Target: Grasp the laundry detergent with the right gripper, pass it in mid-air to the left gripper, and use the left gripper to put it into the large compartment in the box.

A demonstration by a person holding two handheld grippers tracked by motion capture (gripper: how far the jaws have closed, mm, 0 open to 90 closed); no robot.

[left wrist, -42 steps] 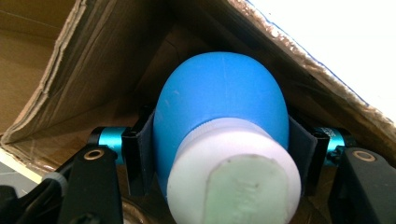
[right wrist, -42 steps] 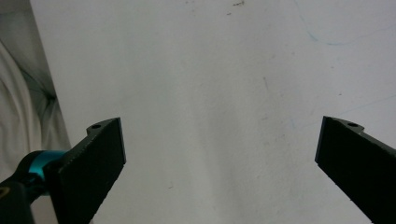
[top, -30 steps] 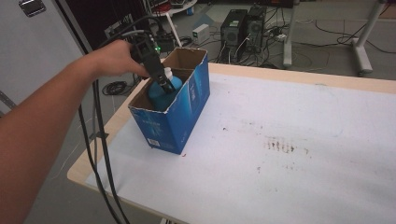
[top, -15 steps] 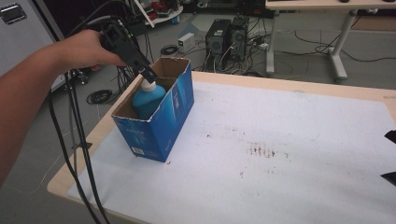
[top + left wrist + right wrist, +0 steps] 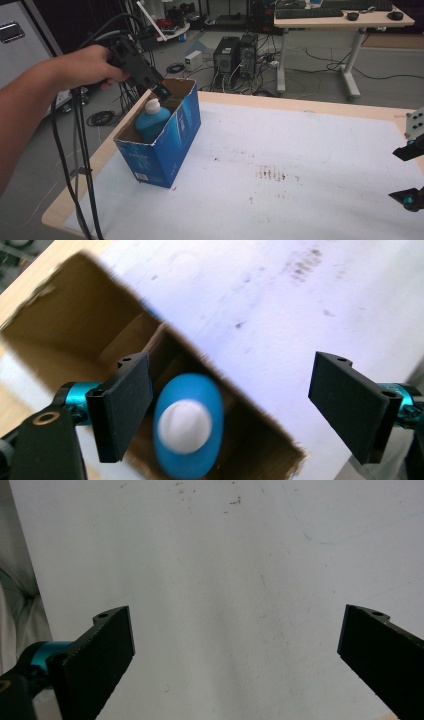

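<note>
An open blue cardboard box (image 5: 172, 137) stands near the table's left edge, with a blue bottle (image 5: 150, 125) with a white cap (image 5: 182, 426) upright inside it. My left gripper (image 5: 162, 92) hovers just above the cap, pointing down into the box. Its jaws have just been opening. In the left gripper view they (image 5: 235, 407) stand wide apart with the bottle (image 5: 189, 440) below and between them, and the pads touch nothing. My right gripper (image 5: 407, 175) is open at the table's far right edge, over the bare white cover (image 5: 225, 580).
The white table cover (image 5: 300, 165) carries dark smudges (image 5: 272, 174) at its middle. Black cables (image 5: 77, 150) hang from the left gripper past the table's left edge. Computer towers (image 5: 235, 57) and a desk (image 5: 345, 20) stand on the floor behind the table.
My left gripper has risen off the bottle's cap and its jaws have spread apart, leaving the bottle in the box. The right gripper now shows at the right edge.
</note>
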